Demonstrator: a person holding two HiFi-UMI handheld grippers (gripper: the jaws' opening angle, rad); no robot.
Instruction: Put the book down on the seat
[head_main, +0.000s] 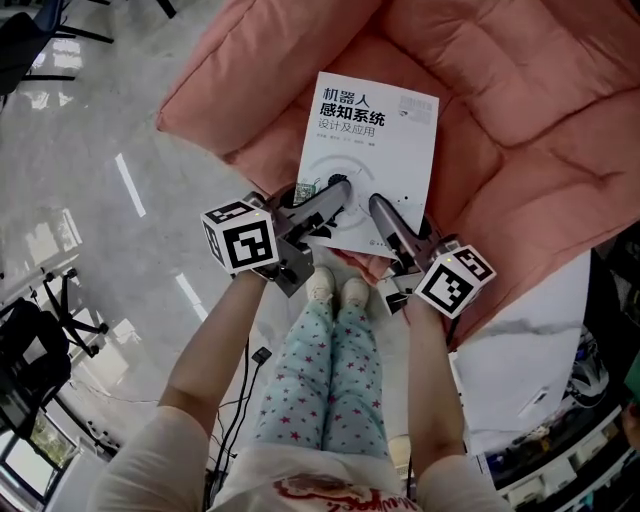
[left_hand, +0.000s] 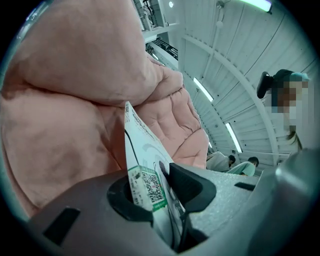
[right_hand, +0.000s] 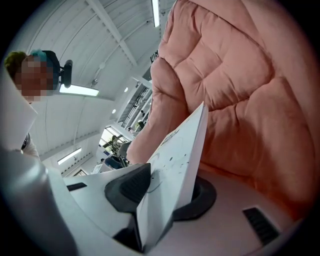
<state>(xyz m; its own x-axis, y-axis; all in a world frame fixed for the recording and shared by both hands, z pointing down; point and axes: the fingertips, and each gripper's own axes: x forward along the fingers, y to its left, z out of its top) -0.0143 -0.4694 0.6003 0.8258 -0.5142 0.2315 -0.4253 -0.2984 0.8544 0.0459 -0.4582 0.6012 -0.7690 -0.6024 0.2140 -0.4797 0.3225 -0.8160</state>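
Two spots on the near edge of the white book (head_main: 368, 150) are pinched, the left one by the left gripper (head_main: 335, 195) and the right one by the right gripper (head_main: 385, 215). The book is held over the pink padded seat (head_main: 520, 120) with its cover turned up. Whether the seat is touched by it cannot be told.

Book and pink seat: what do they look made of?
Book: paper pages under a thin card cover, white and printed, smooth. Both gripper views show it edge-on as a slim, flat sheaf. Whether it is glossy or matte is unclear.
Seat: soft fabric over padding, matte and velvety-looking. Stitched quilting divides it into puffy, dimpled panels.
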